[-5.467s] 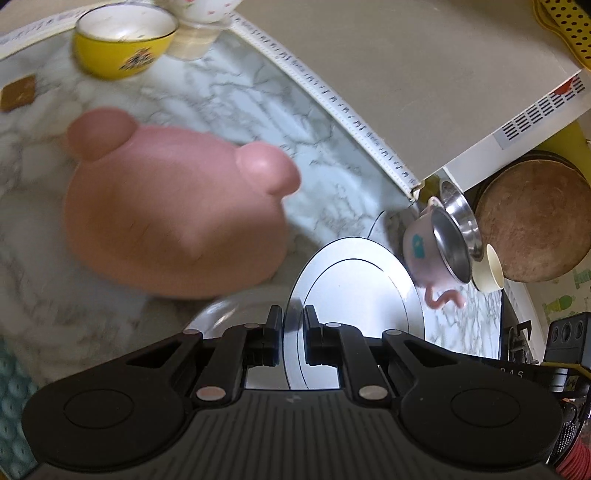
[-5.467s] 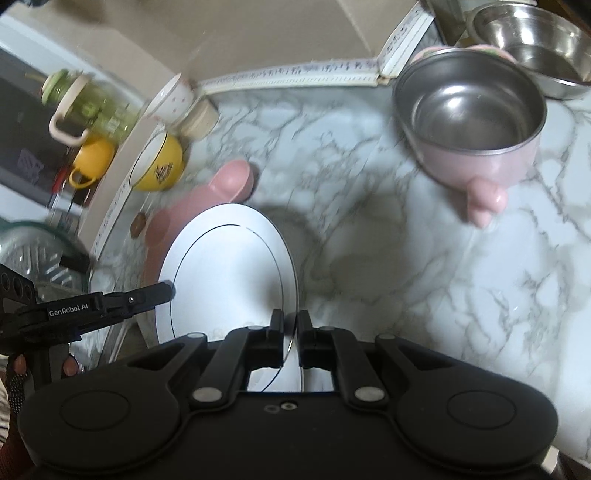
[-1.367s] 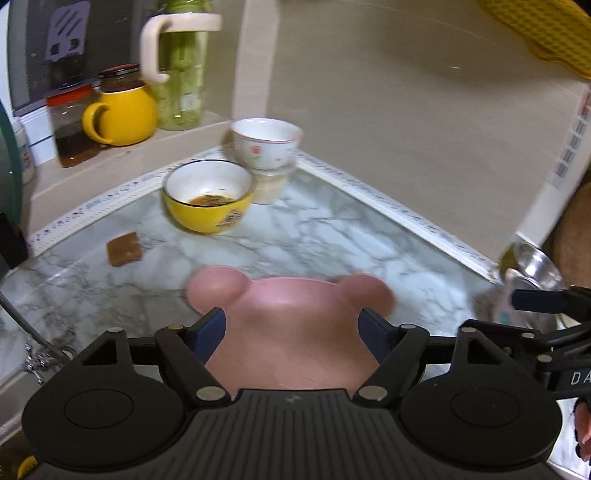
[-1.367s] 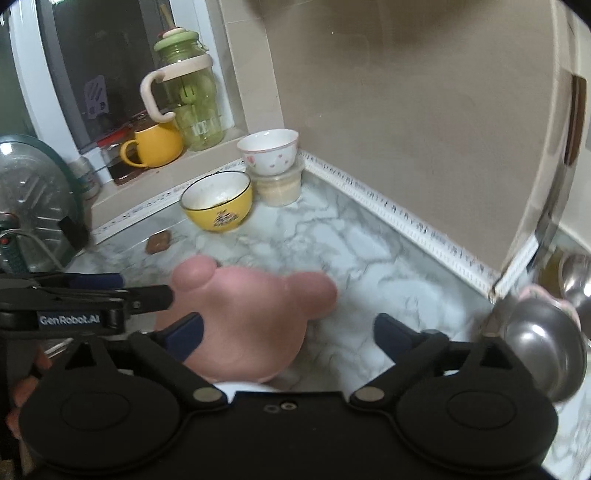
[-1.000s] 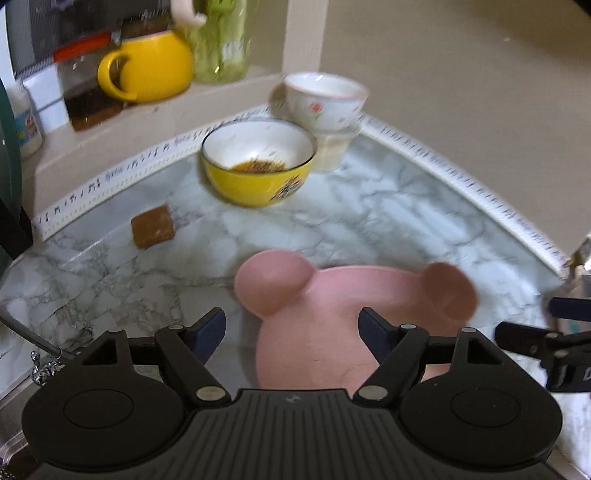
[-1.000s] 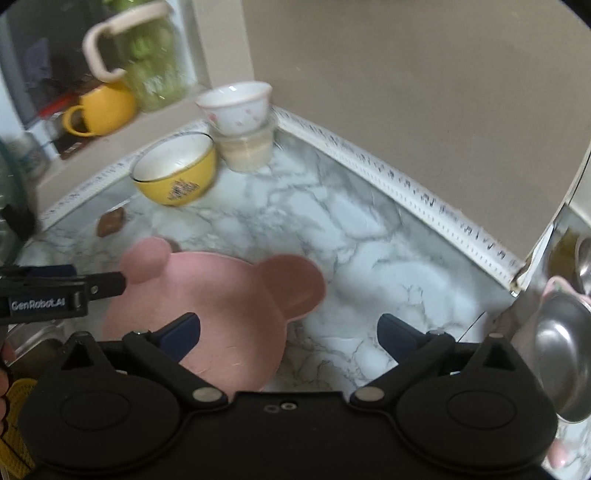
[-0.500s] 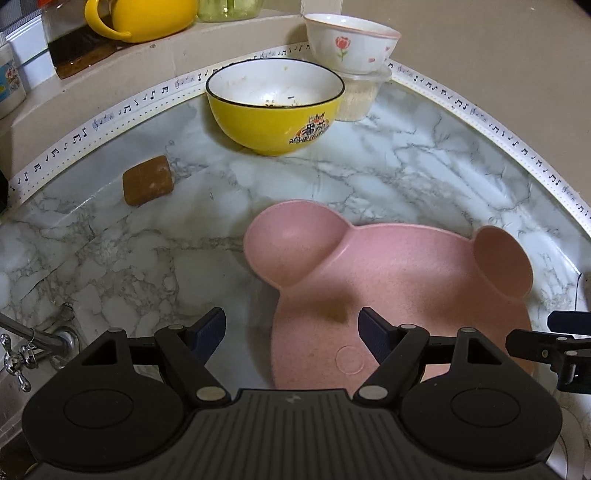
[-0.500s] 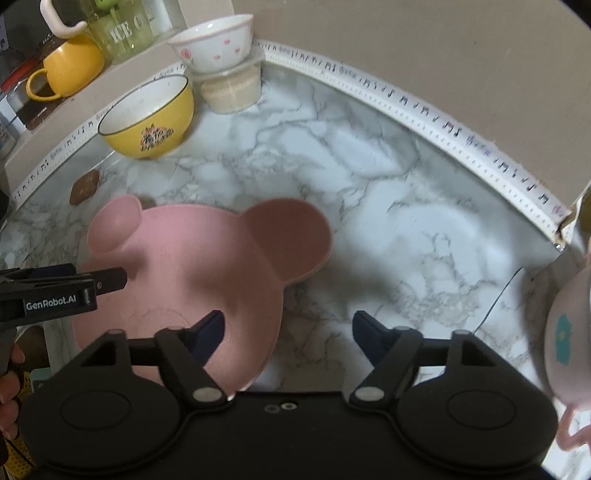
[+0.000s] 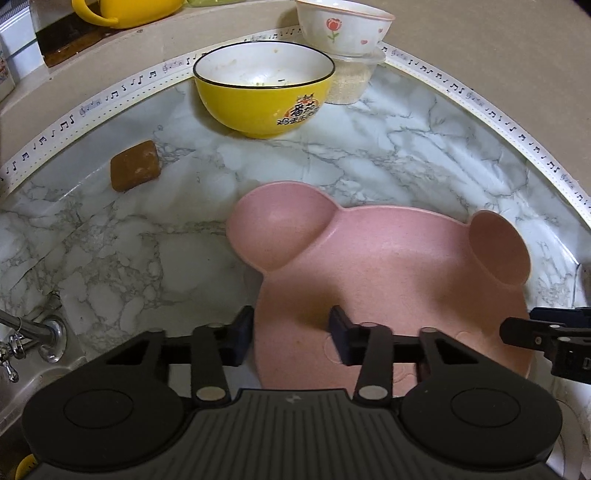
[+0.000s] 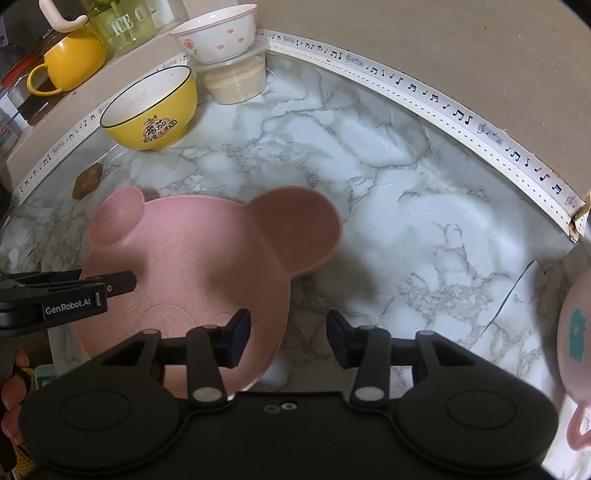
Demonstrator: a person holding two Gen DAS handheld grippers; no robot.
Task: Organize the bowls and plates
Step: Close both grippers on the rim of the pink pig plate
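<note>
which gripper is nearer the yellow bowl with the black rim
Left. The left gripper straddles the pink bear-shaped plate's rim on the side facing the yellow bowl. The right gripper straddles the opposite rim, farther away.

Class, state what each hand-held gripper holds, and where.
Nothing yet. The left hand-held gripper and right hand-held gripper have just been closing, each astride the rim of the pink bear plate, not pressing it.

1. white-grey marble counter [image 9: 369,158], edged w/ music-note trim strip [image 9: 122,90] at the wall.
2. pink bear-shaped plate [image 9: 388,280] lies on it, ears toward the wall.
3. yellow bowl [image 9: 262,92], brown block [image 9: 135,170] & clear tub [image 10: 238,83] (white bowl [image 10: 218,35] on top) sit farther back.
</note>
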